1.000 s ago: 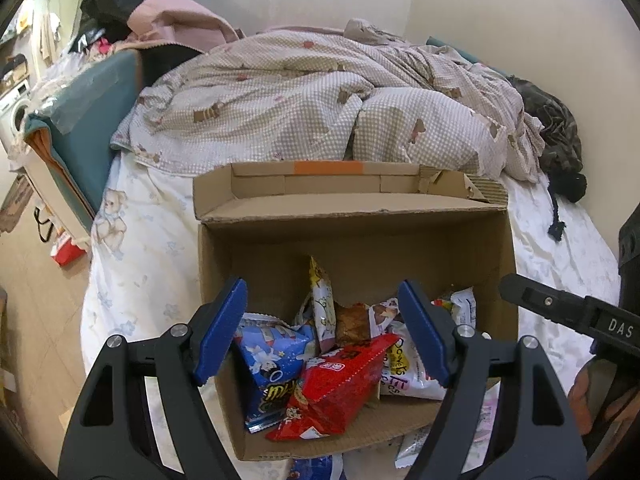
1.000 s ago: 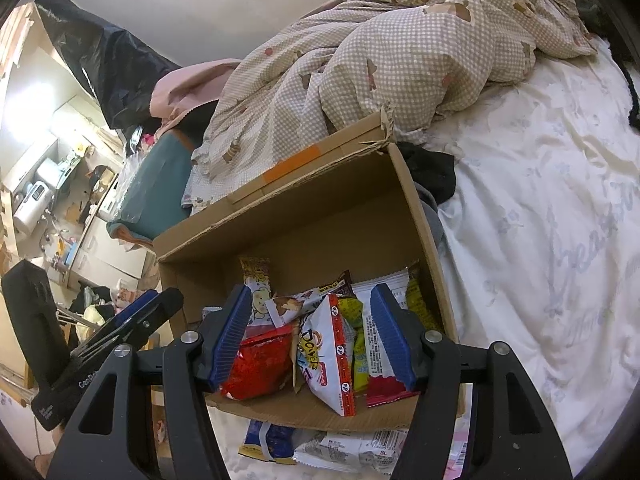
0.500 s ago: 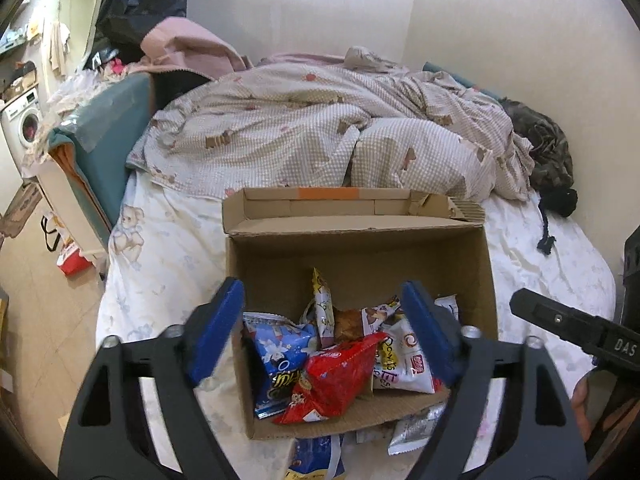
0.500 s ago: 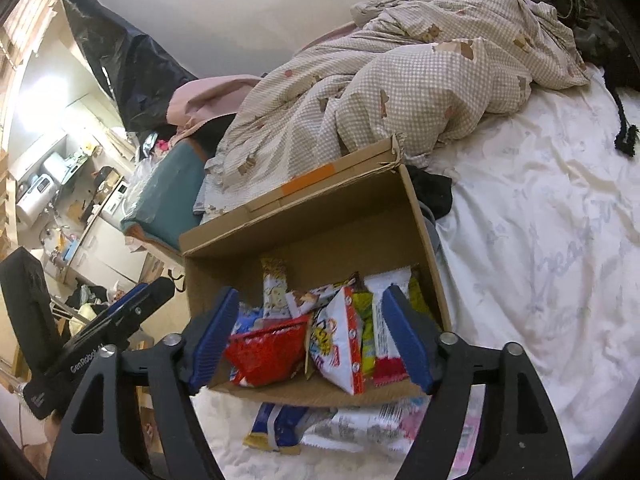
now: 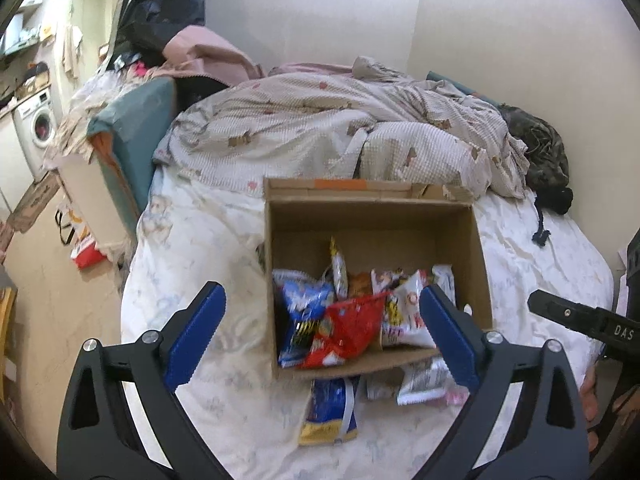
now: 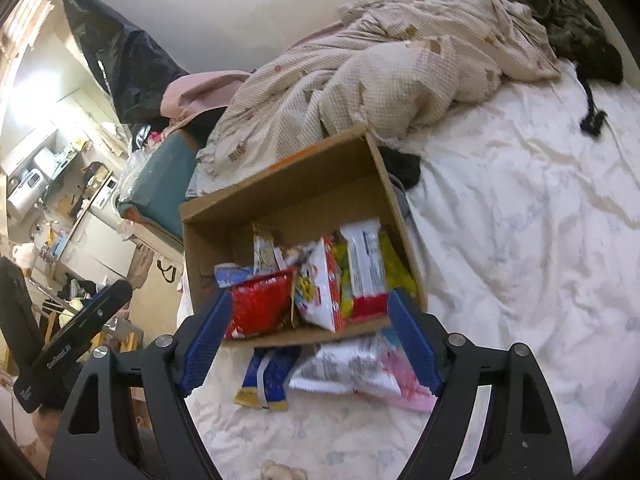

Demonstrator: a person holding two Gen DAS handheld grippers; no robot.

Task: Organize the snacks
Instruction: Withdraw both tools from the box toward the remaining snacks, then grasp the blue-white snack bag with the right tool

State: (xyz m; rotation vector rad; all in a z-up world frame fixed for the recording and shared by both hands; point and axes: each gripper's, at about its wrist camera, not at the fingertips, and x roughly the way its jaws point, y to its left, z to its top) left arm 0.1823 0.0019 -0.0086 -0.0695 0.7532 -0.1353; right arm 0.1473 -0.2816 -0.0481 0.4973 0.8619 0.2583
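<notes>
From the left wrist, the left tool (image 5: 322, 330) hangs over the bed (image 5: 208, 264) with nothing between its blue ribbed pads; its jaws are opening and stand wide apart. Past them sits the cardboard box (image 5: 478, 256), open-topped, matt brown, its flaps folded back. Inside, crinkly foil packets stand on edge in a row at the near wall: a blue packet (image 5: 304, 312), a glossy red packet (image 5: 348, 328) slumped across it, and a white packet (image 5: 404, 316). Outside the near wall, flat on the sheet, lie a blue-and-yellow packet (image 5: 328, 412) and a silvery one (image 5: 424, 376), which is blurred, so its print cannot be read. I judge the step to be between placements: some snacks are boxed, and these loose ones come next. The next move calls for lowering a tool to a flat, slippery packet and pinching an edge or seam, not the air-filled middle.

From the right wrist, the right tool (image 6: 308, 338) is likewise empty, jaws apart and not gripping. The box's right-hand side holds a white-and-red wrapper (image 6: 364, 268) upright against a yellow-green one (image 6: 396, 268). In front of the box, the blue-and-yellow packet and a white packet overlapping a pink one (image 6: 404, 384) rest on the soft, wrinkled sheet, which may give way under a pressing finger.
</notes>
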